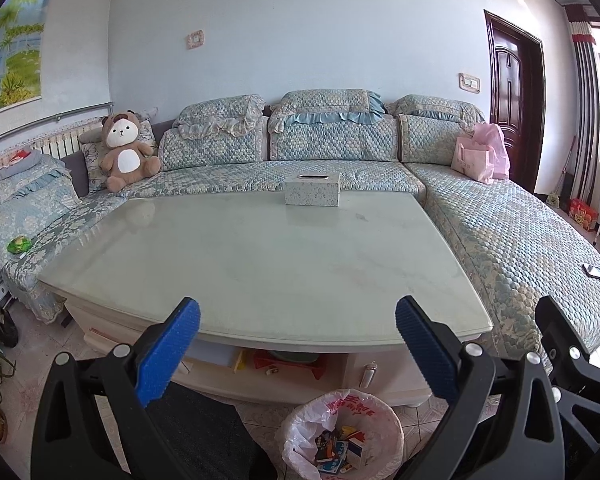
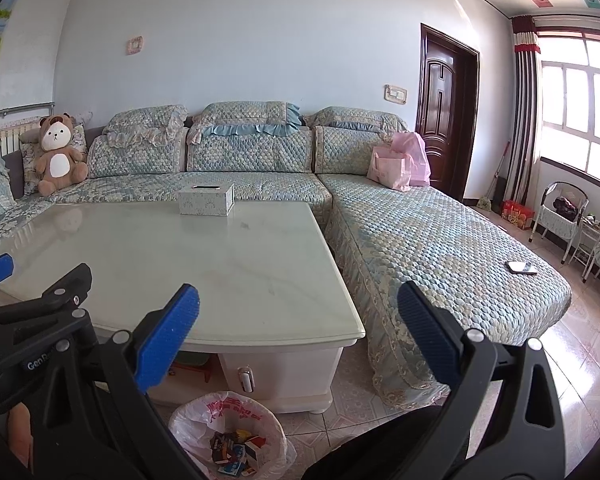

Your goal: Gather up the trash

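While both the left gripper (image 1: 298, 320) and right gripper (image 2: 298, 308) gape wide and empty, the bin (image 1: 342, 432) near the table (image 1: 260, 256) holds what look like small cartons.

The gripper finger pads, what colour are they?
Blue, ribbed pads on black arms; clearest in the left wrist view.

Bag-lined bin (image 1: 342, 434) on floor, holding cartons (image 1: 334, 450)

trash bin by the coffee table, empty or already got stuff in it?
Partly filled. The trash bin stands upright on the floor, its bag liner open, with several small boxes and wrappers lying at the bottom, well below the rim.
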`<action>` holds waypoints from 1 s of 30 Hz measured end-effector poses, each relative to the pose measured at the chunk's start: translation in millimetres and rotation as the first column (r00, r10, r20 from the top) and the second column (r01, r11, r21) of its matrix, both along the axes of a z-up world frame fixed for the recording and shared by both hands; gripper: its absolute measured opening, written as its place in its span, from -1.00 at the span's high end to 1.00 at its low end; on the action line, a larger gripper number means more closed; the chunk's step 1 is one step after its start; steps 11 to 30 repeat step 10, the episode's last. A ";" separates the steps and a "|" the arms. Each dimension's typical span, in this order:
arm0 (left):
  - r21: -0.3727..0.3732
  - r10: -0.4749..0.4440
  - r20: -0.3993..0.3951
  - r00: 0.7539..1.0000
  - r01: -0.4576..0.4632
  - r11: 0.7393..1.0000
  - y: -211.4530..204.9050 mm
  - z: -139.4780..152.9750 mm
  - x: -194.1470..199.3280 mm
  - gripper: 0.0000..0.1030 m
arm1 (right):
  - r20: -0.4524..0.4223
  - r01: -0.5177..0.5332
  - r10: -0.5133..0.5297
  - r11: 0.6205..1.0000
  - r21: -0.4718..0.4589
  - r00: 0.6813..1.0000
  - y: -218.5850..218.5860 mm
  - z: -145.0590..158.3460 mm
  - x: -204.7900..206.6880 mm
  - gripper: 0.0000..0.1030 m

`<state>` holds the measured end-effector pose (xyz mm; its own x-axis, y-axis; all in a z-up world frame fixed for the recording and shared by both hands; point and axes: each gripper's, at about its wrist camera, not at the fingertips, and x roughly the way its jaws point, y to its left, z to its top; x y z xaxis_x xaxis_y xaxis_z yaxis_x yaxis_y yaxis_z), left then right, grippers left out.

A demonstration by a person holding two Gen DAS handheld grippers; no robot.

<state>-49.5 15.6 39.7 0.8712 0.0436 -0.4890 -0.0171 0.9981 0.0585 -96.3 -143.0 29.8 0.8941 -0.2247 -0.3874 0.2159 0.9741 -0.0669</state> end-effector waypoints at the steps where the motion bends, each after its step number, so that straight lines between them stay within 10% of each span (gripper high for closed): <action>1: -0.004 0.000 -0.001 1.000 0.000 1.000 0.3 0.2 -0.4 -0.86 | 0.001 0.001 -0.001 1.000 -0.001 1.000 -0.1 -0.1 -0.3 -0.88; 30: -0.013 0.006 -0.016 1.000 -0.006 1.000 2.0 1.6 2.4 -0.86 | -0.002 -0.003 0.003 1.000 0.005 1.000 1.1 -1.5 -0.8 -0.88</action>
